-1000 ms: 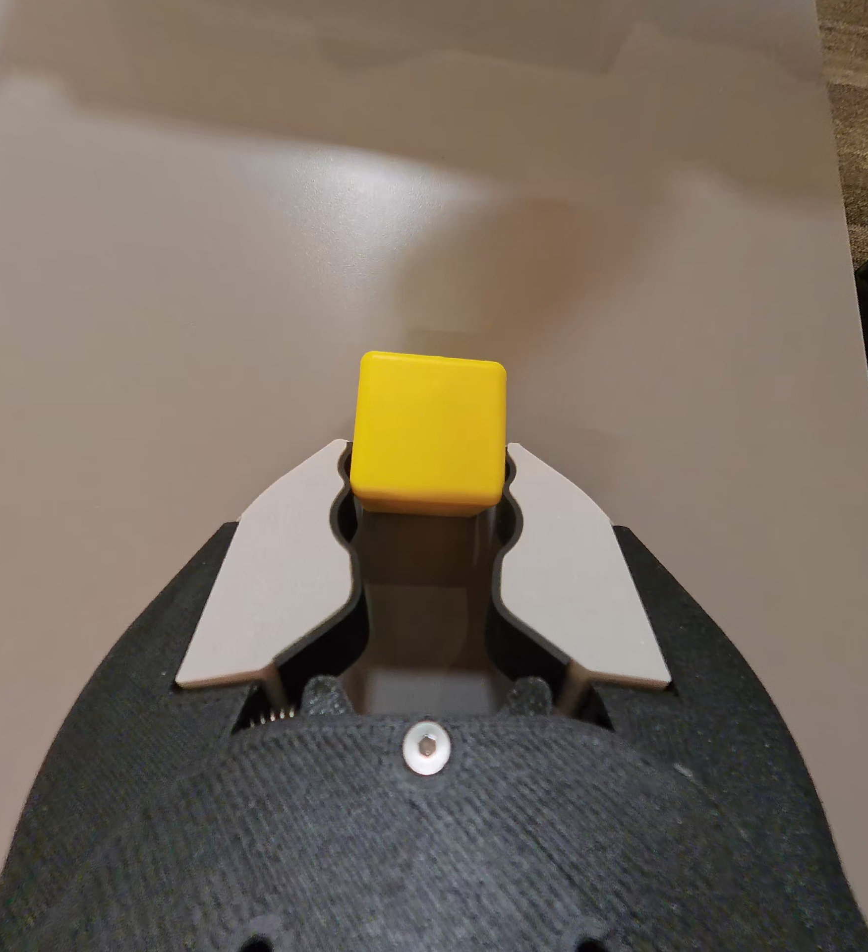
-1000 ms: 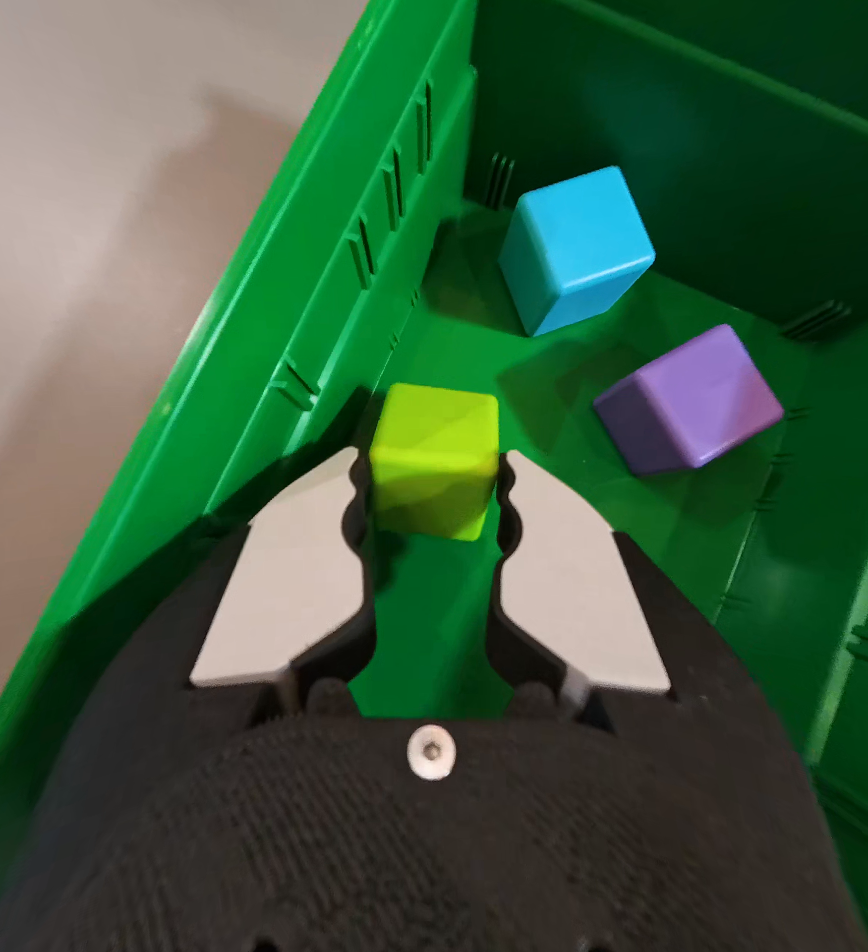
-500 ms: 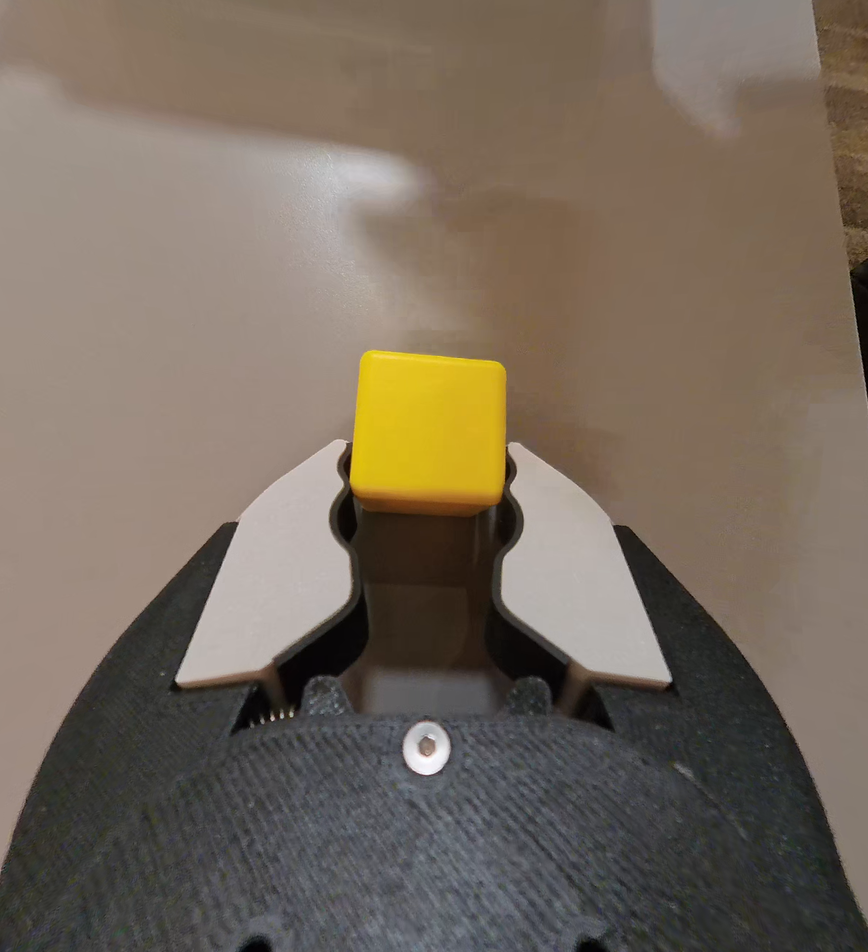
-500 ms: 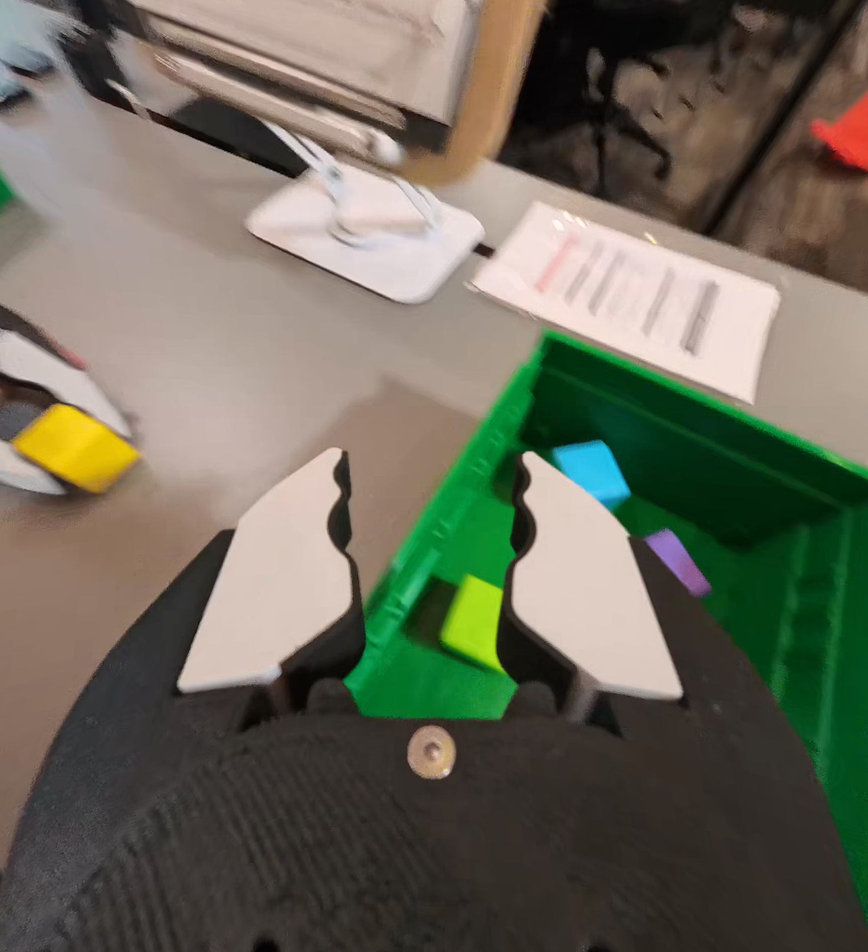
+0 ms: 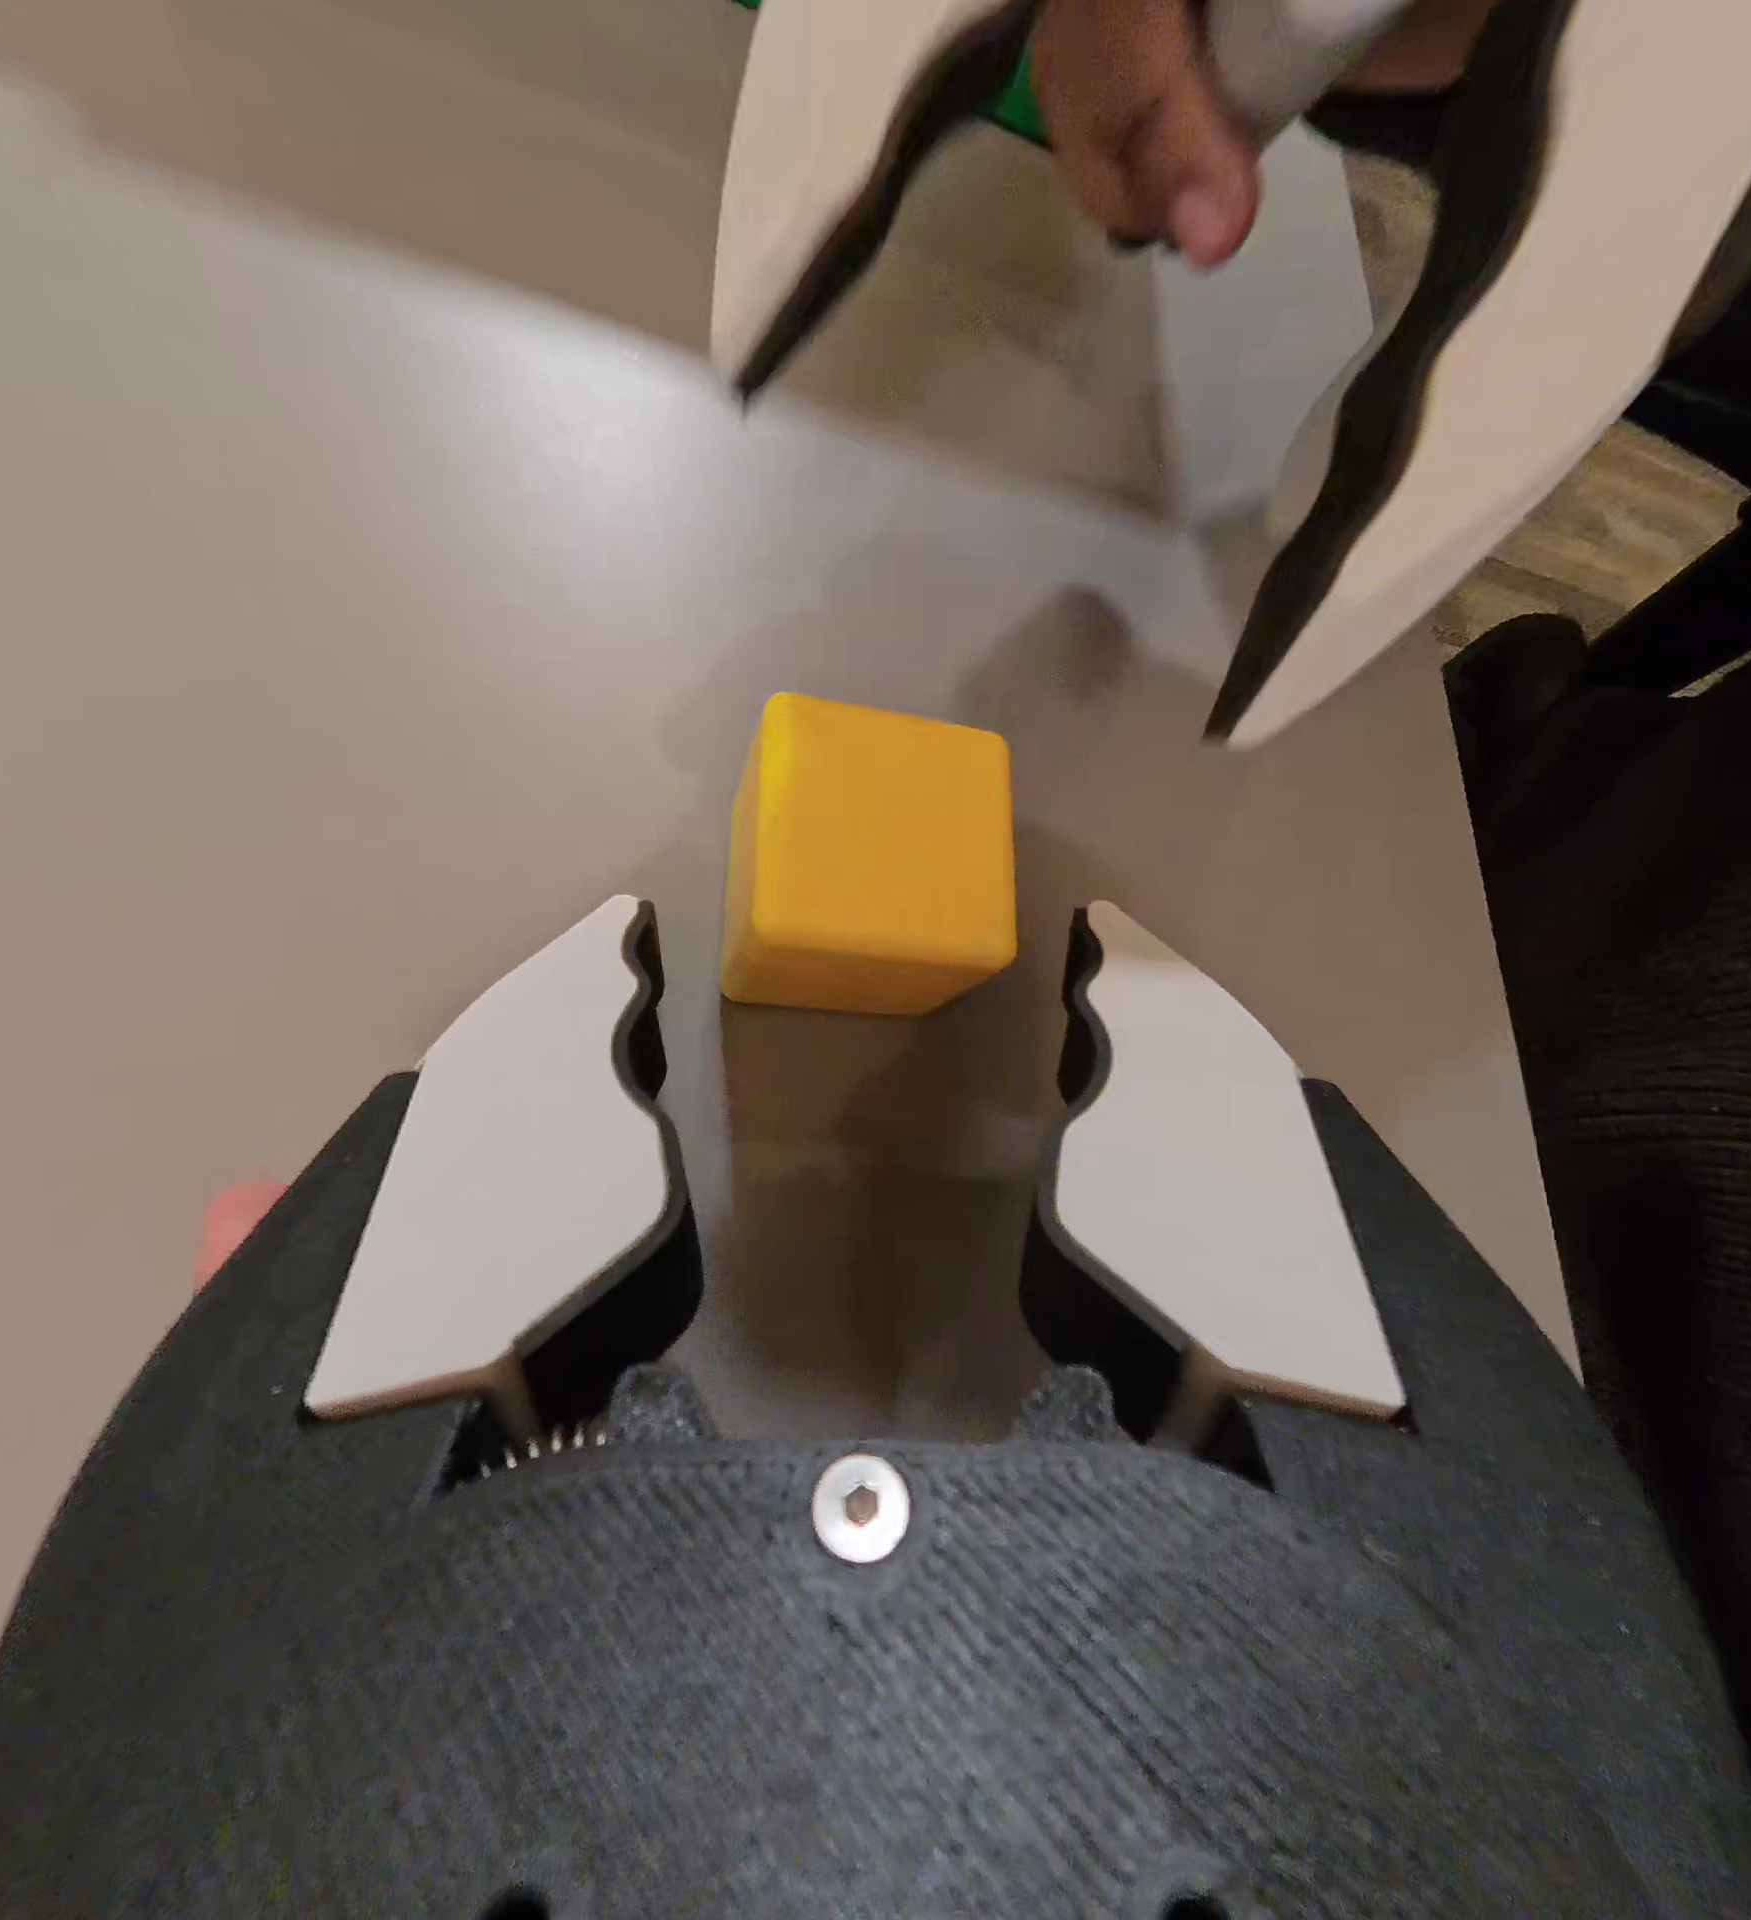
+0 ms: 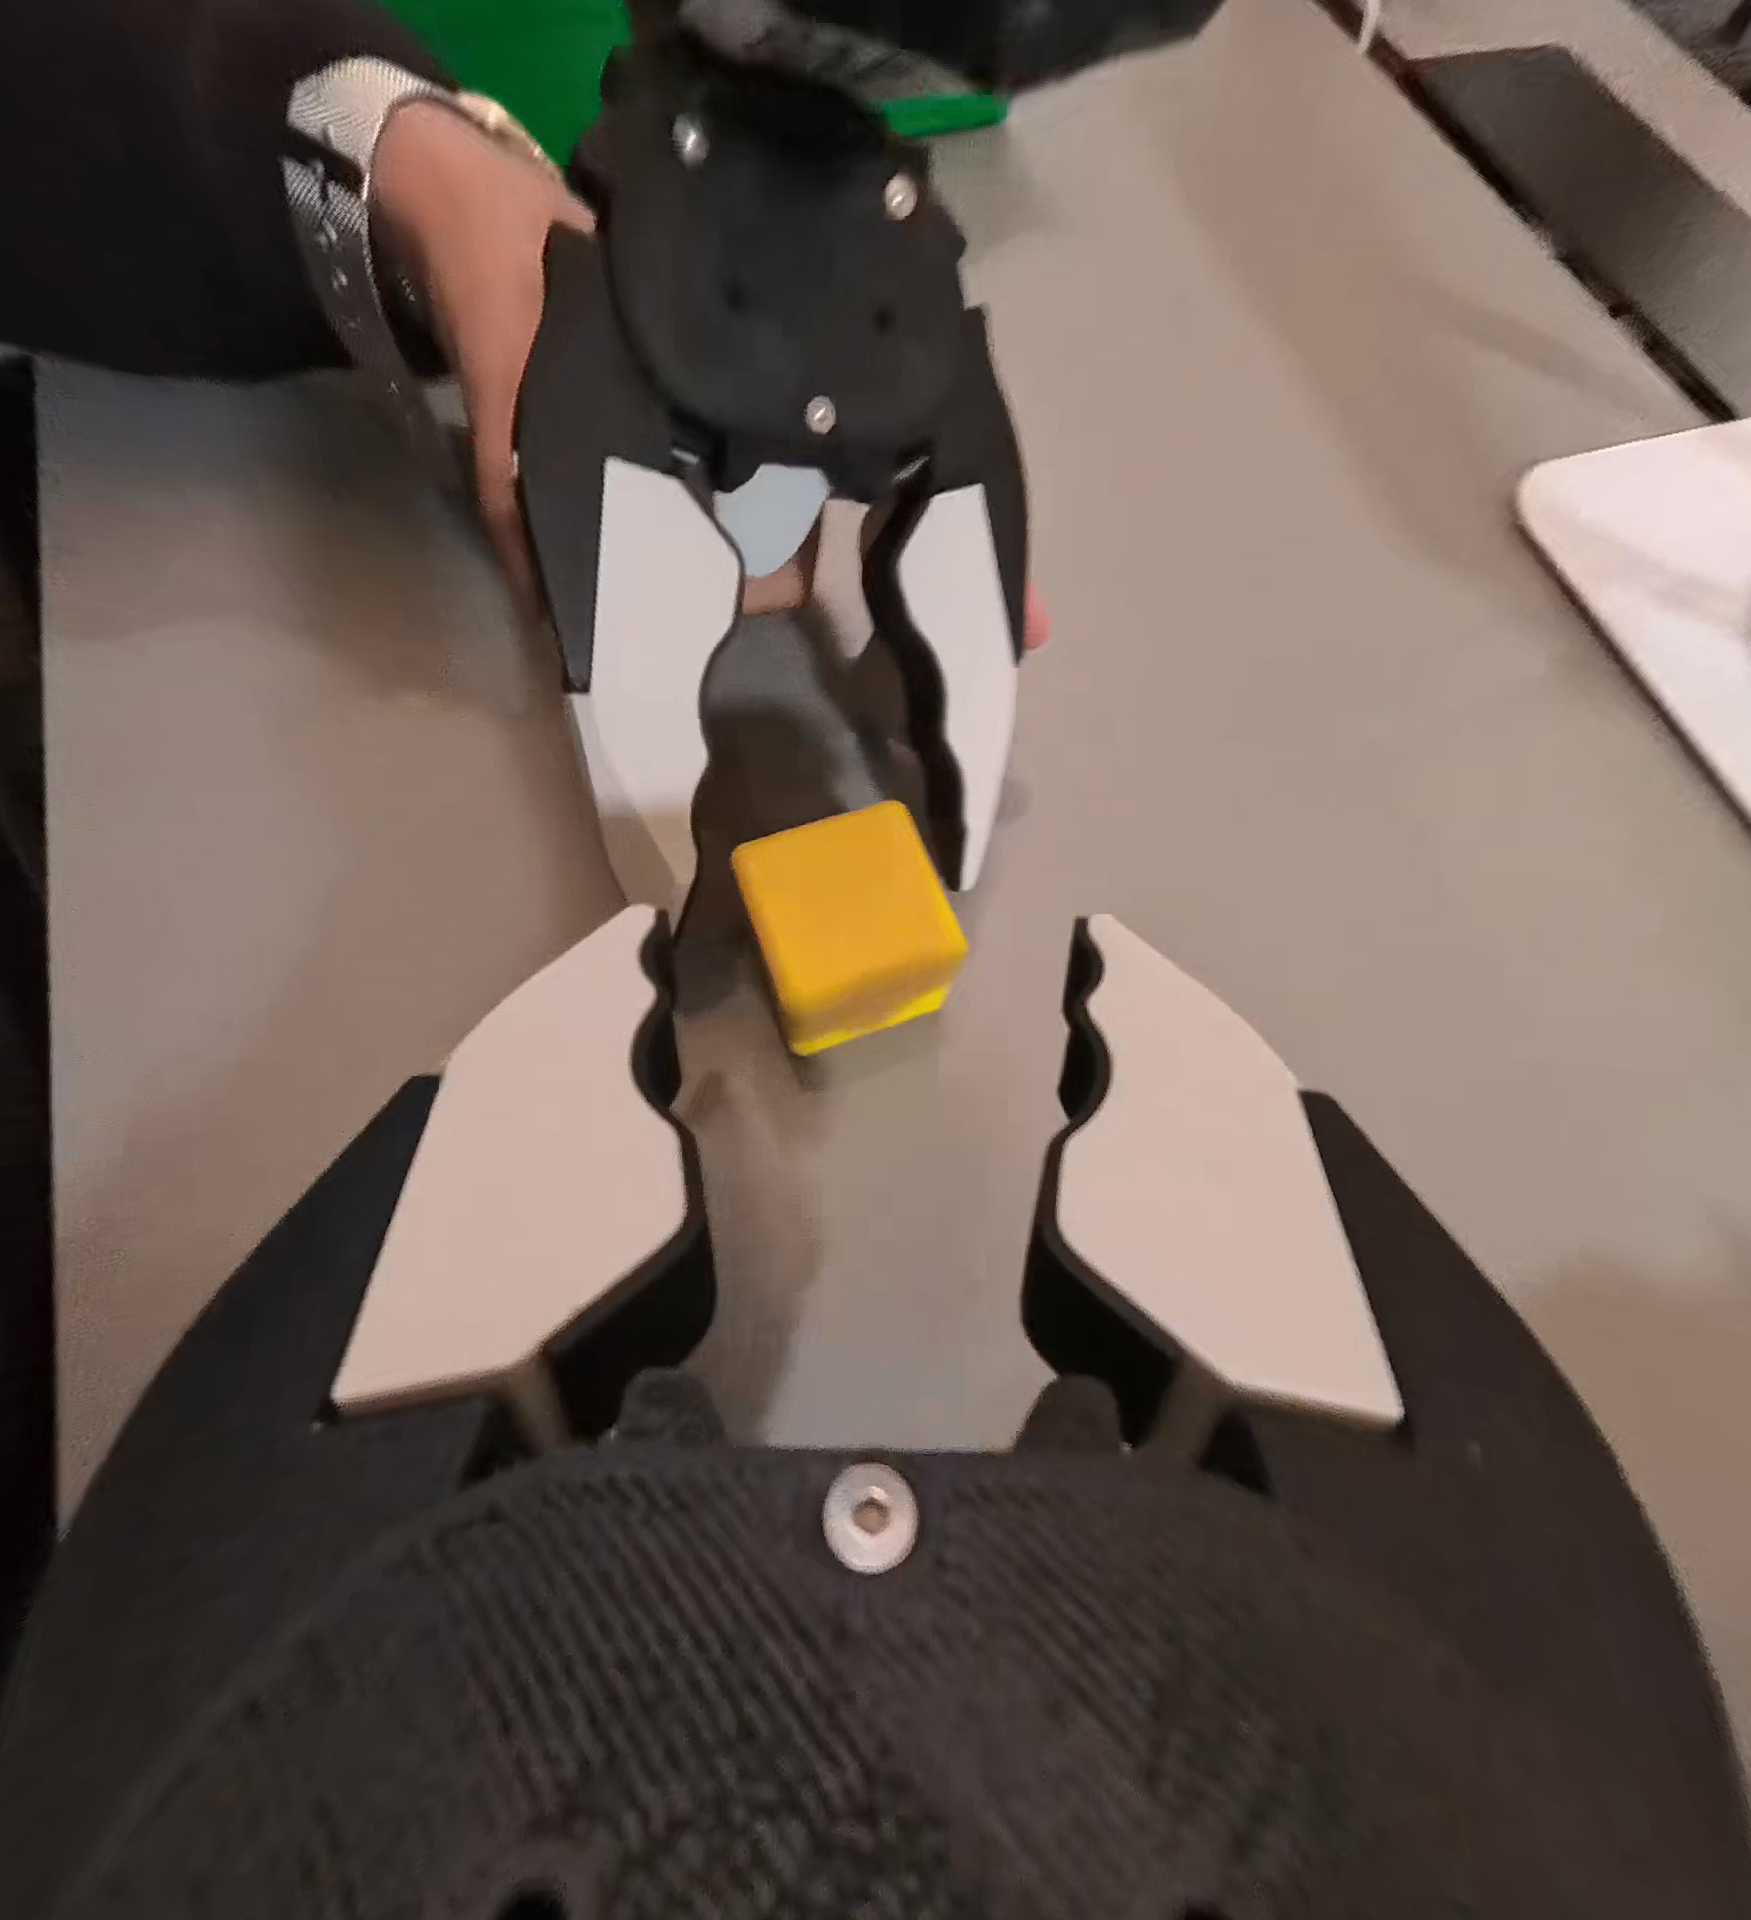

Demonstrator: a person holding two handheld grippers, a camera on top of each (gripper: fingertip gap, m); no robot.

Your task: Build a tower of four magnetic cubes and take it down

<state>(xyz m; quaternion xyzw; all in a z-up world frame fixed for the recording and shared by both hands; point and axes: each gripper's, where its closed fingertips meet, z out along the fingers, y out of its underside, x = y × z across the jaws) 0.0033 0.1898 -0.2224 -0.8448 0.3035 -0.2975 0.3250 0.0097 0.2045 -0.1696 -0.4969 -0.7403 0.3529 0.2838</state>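
A yellow cube [image 5: 871,852] sits on the beige table [image 5: 279,623], free of both grippers. My left gripper [image 5: 863,906] is open, its fingertips on either side of the cube's near end with gaps on both sides. My right gripper [image 6: 871,925] is open too and faces the left one from the opposite side, with the cube [image 6: 845,925] just ahead of its fingertips, nearer its left finger. The right gripper's fingers [image 5: 1473,416] hang above and beyond the cube in the left wrist view. The left gripper [image 6: 798,826] shows beyond the cube in the right wrist view, held by a hand [image 6: 466,312].
A green bin [image 6: 507,62] stands behind the left gripper. A white flat base [image 6: 1681,582] lies at the right, and a dark flat object [image 6: 1577,208] lies at the back right. The table's edge [image 5: 1473,935] runs close to the cube, with dark cloth beyond it. Tip to tip, the grippers are about 6 cm apart. Both grippers' tips are roughly 30 cm from the white flat base [image 6: 1681,582].
My left gripper has opened and let go of the yellow cube. My right gripper released the lime cube in the green bin, swung across and now faces the yellow cube, open.
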